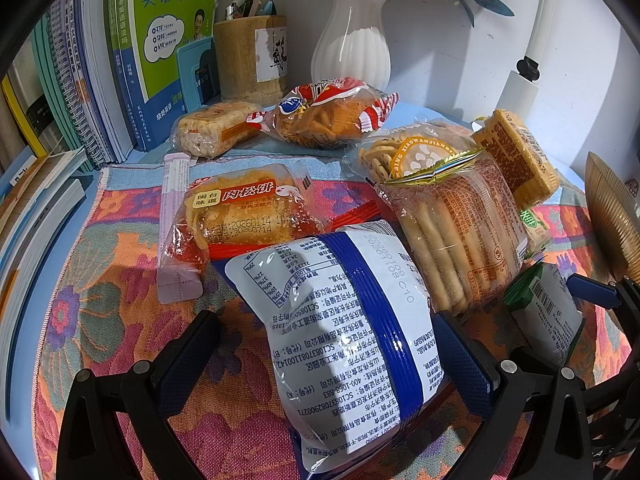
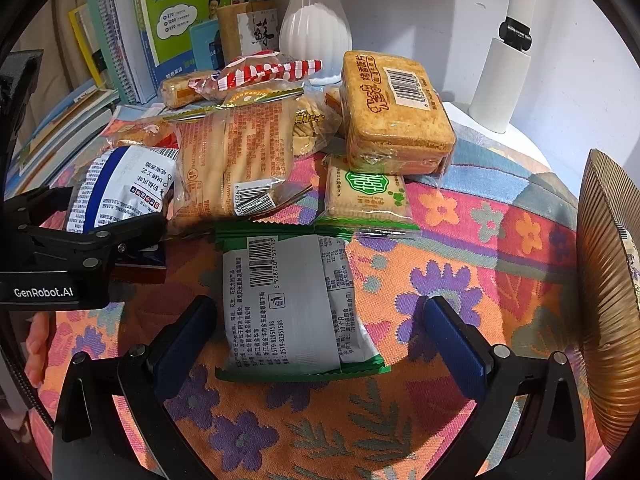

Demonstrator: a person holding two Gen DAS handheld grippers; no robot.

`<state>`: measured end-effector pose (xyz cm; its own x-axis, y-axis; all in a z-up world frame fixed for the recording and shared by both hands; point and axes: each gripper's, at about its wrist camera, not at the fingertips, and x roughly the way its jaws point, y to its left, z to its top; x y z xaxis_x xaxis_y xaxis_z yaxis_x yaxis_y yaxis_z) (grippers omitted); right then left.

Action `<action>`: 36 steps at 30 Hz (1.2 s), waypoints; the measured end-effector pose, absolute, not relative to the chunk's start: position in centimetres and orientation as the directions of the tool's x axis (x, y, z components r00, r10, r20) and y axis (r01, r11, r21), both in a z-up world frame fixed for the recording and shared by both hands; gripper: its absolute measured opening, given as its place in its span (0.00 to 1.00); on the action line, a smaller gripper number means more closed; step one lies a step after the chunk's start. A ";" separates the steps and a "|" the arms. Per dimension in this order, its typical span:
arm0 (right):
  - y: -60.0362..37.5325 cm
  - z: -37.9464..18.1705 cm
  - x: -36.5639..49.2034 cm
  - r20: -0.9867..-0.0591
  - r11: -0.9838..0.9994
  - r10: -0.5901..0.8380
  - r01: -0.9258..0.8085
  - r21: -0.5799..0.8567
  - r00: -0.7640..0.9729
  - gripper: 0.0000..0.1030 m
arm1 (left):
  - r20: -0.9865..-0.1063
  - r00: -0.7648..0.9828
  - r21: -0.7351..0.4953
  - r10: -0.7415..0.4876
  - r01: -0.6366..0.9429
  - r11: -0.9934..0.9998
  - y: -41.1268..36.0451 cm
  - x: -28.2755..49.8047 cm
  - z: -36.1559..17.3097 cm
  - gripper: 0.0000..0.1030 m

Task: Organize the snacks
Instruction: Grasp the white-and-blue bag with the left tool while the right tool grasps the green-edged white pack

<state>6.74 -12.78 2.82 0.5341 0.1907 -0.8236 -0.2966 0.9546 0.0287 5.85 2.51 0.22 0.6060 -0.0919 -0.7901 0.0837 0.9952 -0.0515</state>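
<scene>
Floral cloth [image 2: 460, 240] carries the heaped snacks. Left gripper [image 1: 326, 344] straddles the blue-striped white packet [image 1: 340, 340], fingers wide, seemingly not yet squeezing; right gripper [image 2: 320, 332] gapes around the green-edged grey packet [image 2: 288, 304], ready to lift.

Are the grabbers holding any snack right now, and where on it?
Neither is squeezing yet. The left gripper straddles the blue-and-white packet; the right gripper straddles the green-edged packet, both jaws open.

The left gripper [image 1: 332, 344] sits low in its frame with jaws spread wide. The right gripper [image 2: 320, 332], also low, is equally wide apart.
</scene>
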 end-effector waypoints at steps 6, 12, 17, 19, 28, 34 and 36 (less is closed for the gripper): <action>-12.9 2.8 6.8 -0.824 0.955 0.191 -0.297 0.029 0.534 1.00 | -0.790 0.606 -0.051 -0.092 0.084 0.995 2.5 5.8 0.2 1.00; -12.9 2.8 6.7 -0.824 0.955 0.191 -0.297 0.028 0.534 1.00 | -0.790 0.607 -0.051 -0.091 0.083 0.995 2.5 5.8 0.2 1.00; -12.8 2.8 6.7 -0.825 0.955 0.187 -0.296 0.025 0.534 1.00 | -0.790 0.607 -0.051 -0.091 0.083 0.995 2.5 5.9 0.2 1.00; -12.9 2.8 6.8 -0.824 0.955 0.193 -0.296 0.033 0.533 1.00 | -0.790 0.607 -0.050 -0.091 0.083 0.995 2.5 5.9 0.2 1.00; -13.3 4.0 5.6 -0.771 0.945 0.247 -0.323 0.057 0.587 0.50 | -0.783 0.613 -0.065 -0.107 0.092 0.994 2.7 5.6 0.3 0.94; -14.7 5.4 4.0 -0.696 0.932 0.333 -0.333 0.142 0.636 0.50 | -0.726 0.657 -0.152 -0.204 0.136 0.979 3.4 4.3 1.4 0.47; -15.3 5.6 3.8 -0.682 0.929 0.353 -0.325 0.176 0.640 0.50 | -0.717 0.660 -0.180 -0.224 0.135 0.974 3.8 4.3 1.4 0.46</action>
<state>3.78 -15.33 5.59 0.6402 0.3527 -0.6825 -0.3247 0.9294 0.1757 4.27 3.79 1.44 0.6599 -0.2238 -0.7173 0.1350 0.9744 -0.1797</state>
